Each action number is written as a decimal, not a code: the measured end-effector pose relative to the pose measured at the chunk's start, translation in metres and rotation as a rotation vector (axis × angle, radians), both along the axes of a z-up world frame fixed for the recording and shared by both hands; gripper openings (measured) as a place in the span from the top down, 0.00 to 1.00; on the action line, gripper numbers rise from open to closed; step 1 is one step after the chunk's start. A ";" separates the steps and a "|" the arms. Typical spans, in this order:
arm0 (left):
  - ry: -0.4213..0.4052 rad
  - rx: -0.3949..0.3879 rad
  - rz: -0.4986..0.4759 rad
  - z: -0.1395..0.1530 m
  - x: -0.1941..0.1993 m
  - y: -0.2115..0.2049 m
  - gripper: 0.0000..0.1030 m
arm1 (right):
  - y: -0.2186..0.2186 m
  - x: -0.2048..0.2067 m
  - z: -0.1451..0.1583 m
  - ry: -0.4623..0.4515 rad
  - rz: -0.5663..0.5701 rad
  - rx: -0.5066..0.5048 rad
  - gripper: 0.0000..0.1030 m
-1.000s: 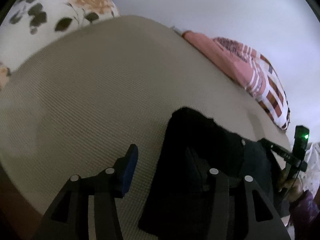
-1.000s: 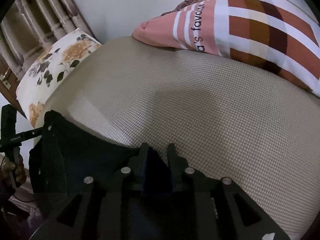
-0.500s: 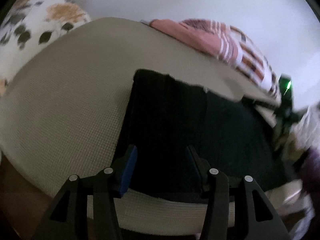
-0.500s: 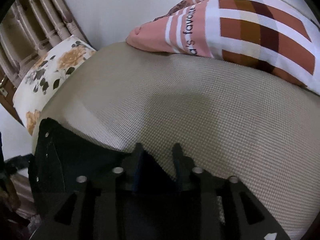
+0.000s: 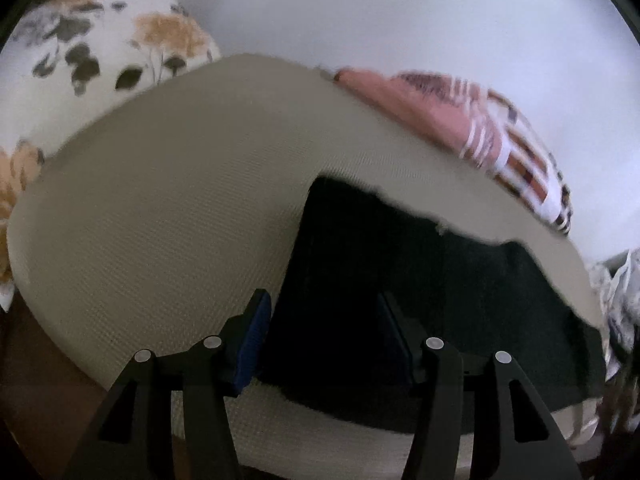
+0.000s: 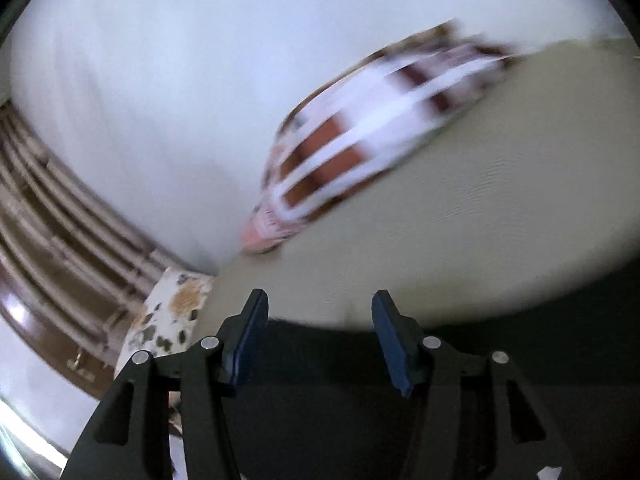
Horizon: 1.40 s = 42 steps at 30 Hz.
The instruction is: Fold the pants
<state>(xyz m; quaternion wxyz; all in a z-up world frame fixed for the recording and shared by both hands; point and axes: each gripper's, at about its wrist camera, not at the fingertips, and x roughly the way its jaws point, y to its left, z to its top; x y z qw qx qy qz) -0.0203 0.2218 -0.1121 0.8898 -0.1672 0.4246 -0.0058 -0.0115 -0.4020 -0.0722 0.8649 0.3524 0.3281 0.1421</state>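
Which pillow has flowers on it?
The white pillow with orange flowers and dark leaves, at the bed's far left corner. The other pillow is pink with brown and white checks, no flowers.

Beige woven bed surface [image 5: 168, 208]. Lying on it: black pants [image 5: 400, 292] near right, floral pillow [image 5: 100, 68] far left, plaid pillow [image 5: 492, 144] far right.

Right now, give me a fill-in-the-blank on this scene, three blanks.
1. The pants are ____ in colour.
2. Both the left tool and the right tool have their jaws ____.
3. The pillow at the left in the left wrist view has a ____ print.
Missing: black; open; floral
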 end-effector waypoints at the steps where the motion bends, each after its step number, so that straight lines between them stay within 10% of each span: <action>1: -0.014 0.008 -0.010 0.007 0.000 -0.004 0.46 | -0.025 -0.036 -0.001 0.022 -0.053 -0.006 0.49; 7: -0.043 0.016 -0.109 0.026 -0.002 -0.050 0.45 | -0.152 -0.238 -0.043 0.145 -0.479 0.089 0.49; 11: 0.015 0.026 -0.153 0.010 0.001 -0.081 0.45 | -0.186 -0.302 -0.063 0.116 -0.637 0.186 0.49; 20: 0.068 0.168 -0.202 -0.021 -0.001 -0.119 0.45 | -0.190 -0.254 -0.066 0.034 -0.545 0.205 0.49; 30: 0.027 -0.013 -0.152 -0.004 -0.001 -0.111 0.45 | -0.175 -0.209 -0.053 0.068 -0.511 -0.023 0.41; 42: 0.032 -0.018 -0.253 0.008 -0.003 -0.148 0.43 | -0.148 -0.206 -0.049 0.052 -0.481 -0.048 0.32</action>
